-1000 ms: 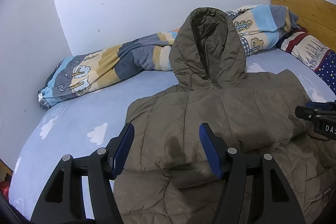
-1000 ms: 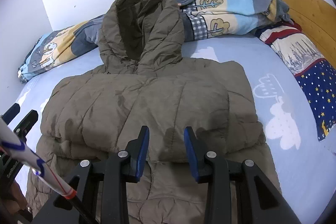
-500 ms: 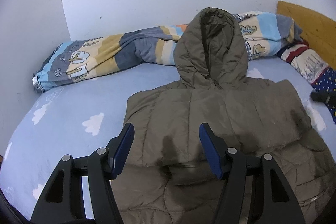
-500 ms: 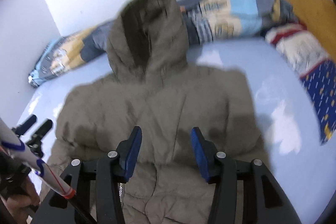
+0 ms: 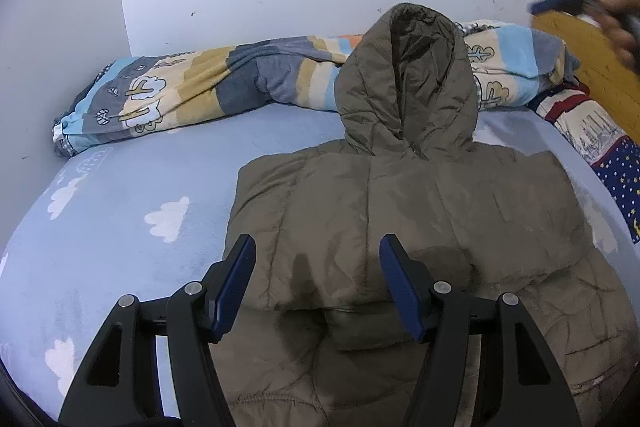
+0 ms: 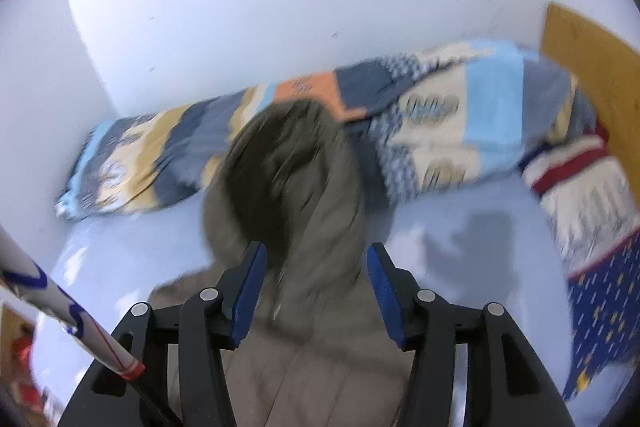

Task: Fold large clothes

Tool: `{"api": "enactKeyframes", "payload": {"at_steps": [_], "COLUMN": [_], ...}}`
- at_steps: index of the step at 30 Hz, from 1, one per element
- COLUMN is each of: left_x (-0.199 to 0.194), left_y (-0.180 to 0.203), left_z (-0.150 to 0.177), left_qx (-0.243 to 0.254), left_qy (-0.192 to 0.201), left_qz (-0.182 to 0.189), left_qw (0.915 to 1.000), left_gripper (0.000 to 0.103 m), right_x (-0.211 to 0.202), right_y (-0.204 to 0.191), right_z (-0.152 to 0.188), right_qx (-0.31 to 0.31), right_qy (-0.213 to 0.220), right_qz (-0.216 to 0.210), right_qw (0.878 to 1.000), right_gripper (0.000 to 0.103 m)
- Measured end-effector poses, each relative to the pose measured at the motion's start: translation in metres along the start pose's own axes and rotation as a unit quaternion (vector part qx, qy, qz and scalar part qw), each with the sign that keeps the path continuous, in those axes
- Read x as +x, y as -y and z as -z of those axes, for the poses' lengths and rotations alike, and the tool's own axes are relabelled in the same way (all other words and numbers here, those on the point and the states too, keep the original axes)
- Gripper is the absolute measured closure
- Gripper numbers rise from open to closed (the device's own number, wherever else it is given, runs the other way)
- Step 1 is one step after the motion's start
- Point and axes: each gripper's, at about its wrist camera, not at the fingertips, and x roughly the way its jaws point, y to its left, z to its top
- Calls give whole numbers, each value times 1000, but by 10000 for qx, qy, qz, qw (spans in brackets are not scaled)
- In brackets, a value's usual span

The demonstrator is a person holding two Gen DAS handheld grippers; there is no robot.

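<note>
Cloud-print bed sheet [image 5: 120, 195] w/ olive jacket [image 5: 400, 207]; both grippers' jaws apart, right's opening, empty.

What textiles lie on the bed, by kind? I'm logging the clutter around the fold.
Hooded jacket: 1
Patterned blanket: 1
Pillow: 1
Total: 3

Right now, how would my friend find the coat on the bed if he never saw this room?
Look at the bed with the blue cloud sheet. The coat lies flat in the middle, its hood pointing at the rolled striped blanket by the wall. It is the only plain brown, puffy thing; everything around it is patterned.
</note>
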Motion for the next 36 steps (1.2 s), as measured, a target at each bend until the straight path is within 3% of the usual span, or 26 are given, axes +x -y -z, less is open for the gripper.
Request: {"api": "enactKeyframes", "payload": {"at_steps": [7,13,17,18,24,29,36], "left_x": [16,21,27,27,17,4,-16], "left_y": [-7,-16,-18,-18,-13,-11,-23], "left_z": [11,12,14,14,10,4,-8], "left_qx": [157,103,69,51,88,56,-437], "left_qy": [-155,-129,-222,-224,-117,22,79], "left_qz": [-164,-241,-256,-248,-223,-221,5], "left_qw": [9996,9996,9994,9994,9996,9997,9990], "left_gripper": [40,40,40,40,40,40,40], "right_x": [107,165,199,200,155,82,-23], "right_y": [19,28,26,25,24,15,-10], "right_z": [-45,-70,-66,-61,-39,-9,73], "right_qx": [341,425,464,450,388,166,-255], "right_qy": [-64,186,-64,-19,363,607,911], "right_qz": [116,284,414,484,475,179,-108], "right_qw": [9993,9985,9980,9978,9975,9979,9955], "right_gripper": [42,43,87,91,94,95,95]}}
